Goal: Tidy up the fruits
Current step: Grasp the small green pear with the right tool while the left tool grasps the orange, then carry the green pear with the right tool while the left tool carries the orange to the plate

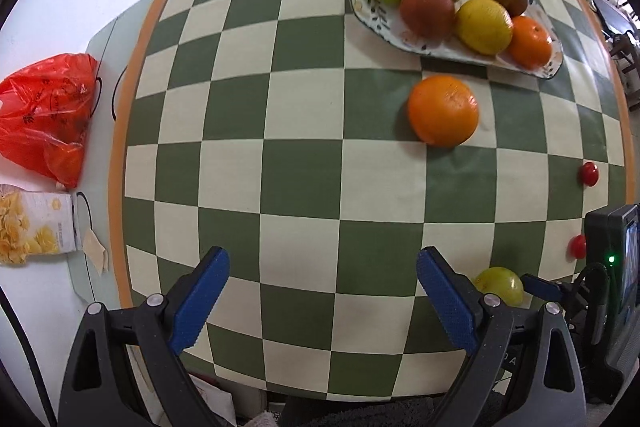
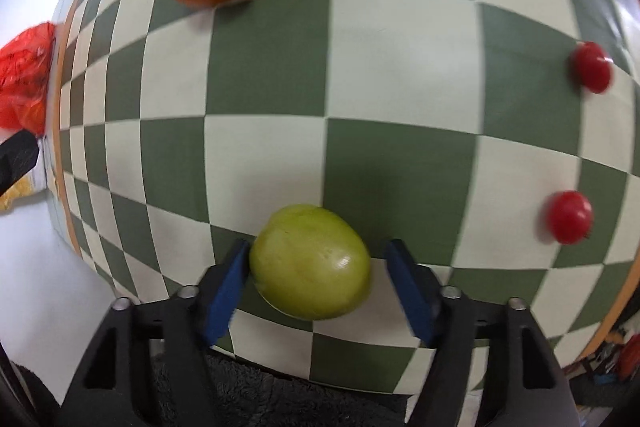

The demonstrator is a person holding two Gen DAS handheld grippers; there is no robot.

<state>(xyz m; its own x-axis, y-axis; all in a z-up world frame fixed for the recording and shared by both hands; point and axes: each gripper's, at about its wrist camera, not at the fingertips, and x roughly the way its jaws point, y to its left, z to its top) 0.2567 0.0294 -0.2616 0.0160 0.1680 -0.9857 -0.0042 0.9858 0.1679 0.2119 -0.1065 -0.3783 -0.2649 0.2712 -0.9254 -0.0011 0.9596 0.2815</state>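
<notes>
Right tool agape around green fruit

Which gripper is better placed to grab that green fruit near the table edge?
Right. The right gripper is open with the green fruit between its fingers; the left gripper is open over bare cloth.

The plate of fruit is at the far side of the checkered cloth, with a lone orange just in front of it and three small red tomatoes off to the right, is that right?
Not quite: only two small red tomatoes show, in both wrist views. The rest stands: the plate sits at the far side of the checkered cloth, the lone orange just in front of it.
</notes>
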